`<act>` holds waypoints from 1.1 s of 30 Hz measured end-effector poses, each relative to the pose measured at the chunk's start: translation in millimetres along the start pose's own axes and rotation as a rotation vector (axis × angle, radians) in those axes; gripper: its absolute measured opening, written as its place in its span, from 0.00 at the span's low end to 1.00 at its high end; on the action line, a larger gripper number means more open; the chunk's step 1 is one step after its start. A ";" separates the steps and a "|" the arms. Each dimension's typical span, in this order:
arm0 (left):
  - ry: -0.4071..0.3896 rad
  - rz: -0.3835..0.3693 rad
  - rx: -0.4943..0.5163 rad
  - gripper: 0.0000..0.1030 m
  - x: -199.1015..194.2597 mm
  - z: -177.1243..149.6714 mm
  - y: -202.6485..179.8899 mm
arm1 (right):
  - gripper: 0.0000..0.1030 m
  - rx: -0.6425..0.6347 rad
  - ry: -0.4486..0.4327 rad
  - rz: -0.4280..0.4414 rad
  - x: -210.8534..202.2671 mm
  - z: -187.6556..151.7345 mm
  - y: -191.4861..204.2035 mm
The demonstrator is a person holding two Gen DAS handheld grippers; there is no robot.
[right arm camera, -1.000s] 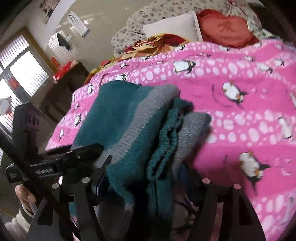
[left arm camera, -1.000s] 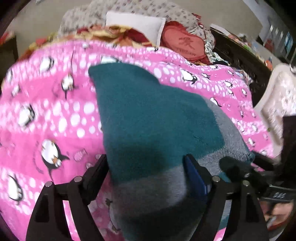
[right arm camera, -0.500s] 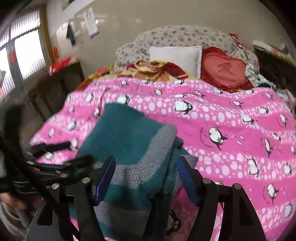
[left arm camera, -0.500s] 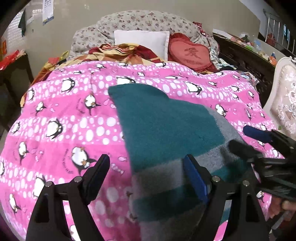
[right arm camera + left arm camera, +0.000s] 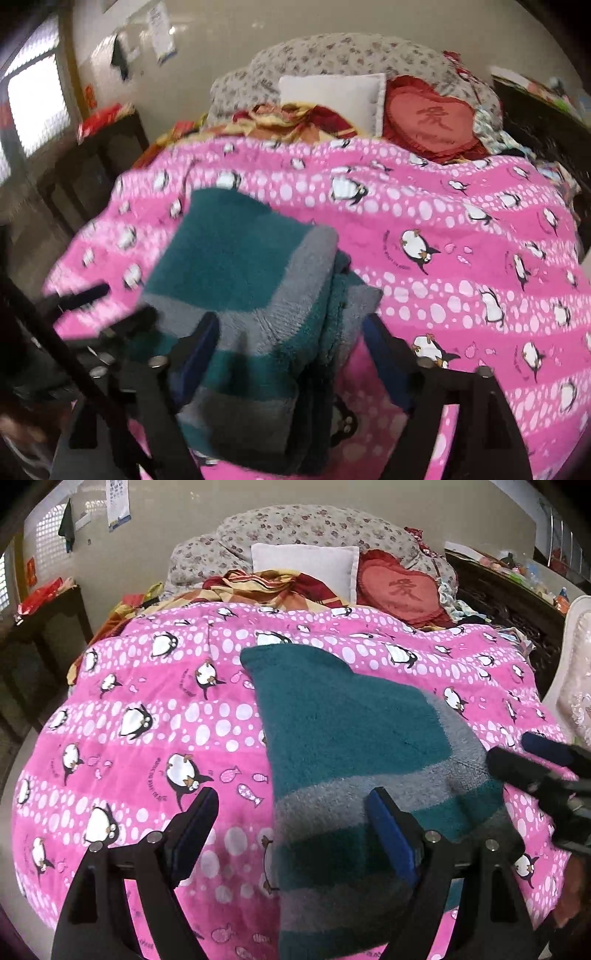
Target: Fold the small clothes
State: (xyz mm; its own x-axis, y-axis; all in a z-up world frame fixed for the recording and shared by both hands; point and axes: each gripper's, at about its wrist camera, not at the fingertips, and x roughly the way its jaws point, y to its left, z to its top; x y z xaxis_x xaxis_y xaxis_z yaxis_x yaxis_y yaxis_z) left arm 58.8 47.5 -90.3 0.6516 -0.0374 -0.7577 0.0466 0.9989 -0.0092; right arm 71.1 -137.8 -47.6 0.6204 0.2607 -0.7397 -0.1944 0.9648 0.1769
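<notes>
teal and grey knit, a small garment [image 5: 354,760], lies folded on the pink penguin blanket [image 5: 147,716], at the near edge of the bed.

nearest: the left gripper [image 5: 291,812] is released, jaws spread wide, nothing between the pads. its right finger [image 5: 391,834] stands over the garment's grey stripe; whether it touches the cloth cannot be told. its left finger stands over bare blanket. the right gripper [image 5: 291,332] is also released, jaws apart, straddling the garment's stacked right edge [image 5: 332,295] without clamping it. this view is motion-blurred, so contact is uncertain.

garment: several layers show at the right edge in the right wrist view, so at least one fold appears done. the top surface looks flat and smooth.

handling, as a judgement: thick, soft, fuzzy knit; light; not fragile; not slippery. it will sag when lifted and layers may slide apart or spring open if taken by one layer only. take hold at the near corners or along the stacked edge, pinching all layers together. press rather than drag, since the blanket beneath is soft and may bunch.

farther: white pillow [image 5: 306,565], red heart cushion [image 5: 402,590] and floral bedding [image 5: 295,528] at the head of the bed, well apart from the garment.
</notes>
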 end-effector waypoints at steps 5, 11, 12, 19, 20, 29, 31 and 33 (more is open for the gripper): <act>-0.029 0.026 -0.002 0.81 -16.1 4.6 -3.7 | 0.91 0.046 -0.026 -0.042 -17.2 8.2 -0.8; -0.049 0.025 -0.042 0.82 -32.1 7.8 3.6 | 0.92 0.103 -0.014 -0.028 -22.0 6.6 5.8; -0.053 0.028 -0.049 0.82 -34.8 7.7 5.7 | 0.92 0.097 -0.017 -0.033 -23.6 6.5 8.3; -0.056 0.011 -0.082 0.82 -40.3 5.5 16.1 | 0.92 0.055 -0.026 -0.031 -28.3 2.4 24.5; -0.057 0.014 -0.081 0.83 -41.1 4.9 16.5 | 0.92 0.046 -0.024 -0.033 -28.2 1.6 27.0; -0.061 0.017 -0.068 0.82 -42.3 0.4 14.4 | 0.92 0.025 -0.004 -0.021 -26.3 -2.4 33.0; -0.061 0.012 -0.068 0.82 -42.3 0.3 14.6 | 0.92 0.022 -0.004 -0.032 -26.3 -2.9 33.5; -0.061 0.012 -0.070 0.82 -41.7 -0.9 14.6 | 0.92 0.014 -0.008 -0.041 -26.3 -3.7 34.5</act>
State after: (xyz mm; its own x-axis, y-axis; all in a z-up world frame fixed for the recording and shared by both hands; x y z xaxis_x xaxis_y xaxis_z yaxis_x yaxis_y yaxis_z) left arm 31.7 63.7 -59.5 0.6967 -0.0252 -0.7169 -0.0130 0.9988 -0.0478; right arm 45.3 -111.5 -24.4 0.6334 0.2210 -0.7416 -0.1583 0.9751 0.1554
